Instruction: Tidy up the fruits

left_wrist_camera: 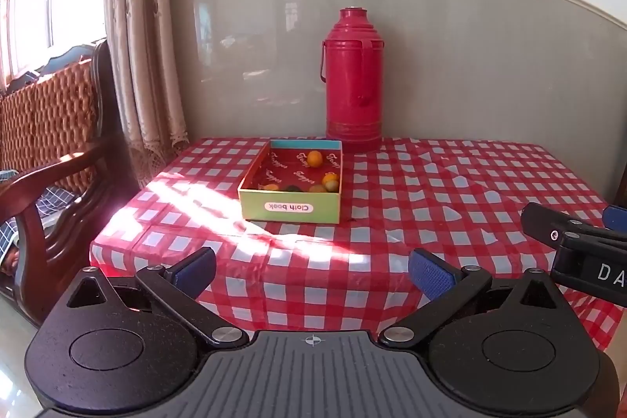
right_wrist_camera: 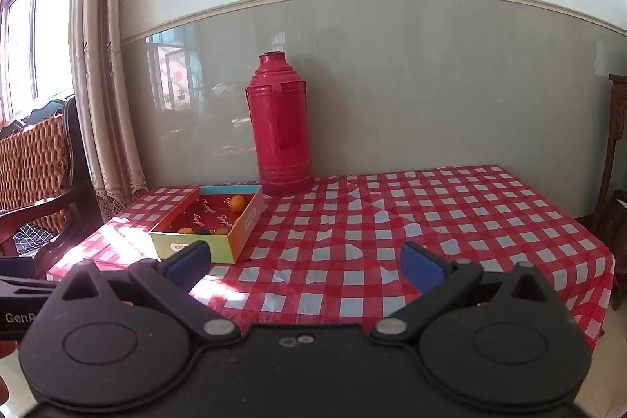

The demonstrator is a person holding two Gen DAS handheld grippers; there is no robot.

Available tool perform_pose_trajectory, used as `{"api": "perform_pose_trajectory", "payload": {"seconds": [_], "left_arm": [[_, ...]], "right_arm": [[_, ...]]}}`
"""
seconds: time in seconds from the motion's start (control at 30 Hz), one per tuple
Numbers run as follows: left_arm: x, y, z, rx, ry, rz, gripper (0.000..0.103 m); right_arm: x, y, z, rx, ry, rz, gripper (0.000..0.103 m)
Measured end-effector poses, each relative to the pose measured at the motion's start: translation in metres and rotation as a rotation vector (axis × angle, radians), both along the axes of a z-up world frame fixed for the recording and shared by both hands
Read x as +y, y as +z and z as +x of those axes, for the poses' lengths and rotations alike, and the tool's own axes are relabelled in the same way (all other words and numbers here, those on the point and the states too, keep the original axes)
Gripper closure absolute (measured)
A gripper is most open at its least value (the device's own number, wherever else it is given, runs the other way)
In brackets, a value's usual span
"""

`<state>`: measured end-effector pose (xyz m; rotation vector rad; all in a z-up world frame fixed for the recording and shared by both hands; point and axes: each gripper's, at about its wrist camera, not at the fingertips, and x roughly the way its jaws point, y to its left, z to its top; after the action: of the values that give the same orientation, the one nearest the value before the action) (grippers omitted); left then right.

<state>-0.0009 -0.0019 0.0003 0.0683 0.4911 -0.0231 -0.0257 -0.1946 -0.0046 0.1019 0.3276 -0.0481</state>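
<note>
Left gripper [left_wrist_camera: 311, 271]: fingers wide, holding nothing.
Right gripper [right_wrist_camera: 305, 267]: fingers wide, holding nothing.
Fruits [left_wrist_camera: 314, 158]: inside the box [left_wrist_camera: 290, 210], well beyond both grippers' fingertips, on the checked tablecloth [left_wrist_camera: 431, 206].

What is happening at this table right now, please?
A person holds two claws in front of a table with a red checked cloth. Both the left claw and the right claw are wide open and hold nothing, well short of the things on the table. On the cloth sits an open box with several small fruits already inside, and a red thermos stands behind it by the wall. No fruit lies loose on the cloth.
</note>
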Motion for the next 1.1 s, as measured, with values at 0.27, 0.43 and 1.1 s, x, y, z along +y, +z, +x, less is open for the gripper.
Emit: {"api": "perform_pose_trajectory", "payload": {"seconds": [0.27,0.43,1.1], "left_arm": [[-0.002,0.001,-0.001,-0.009,0.004,-0.001,0.0],[0.002,0.002,0.0,-0.014,0.002,-0.003,0.0],[0.002,-0.007,0.014,0.005,0.012,-0.011,0.0]], "right_arm": [[-0.001,-0.003,-0.003,0.0,-0.001,0.0,0.006],[-0.001,-0.002,0.001,0.001,0.003,0.004,0.006],[-0.012,-0.012,0.019,0.044,-0.009,0.009,0.006]]}}
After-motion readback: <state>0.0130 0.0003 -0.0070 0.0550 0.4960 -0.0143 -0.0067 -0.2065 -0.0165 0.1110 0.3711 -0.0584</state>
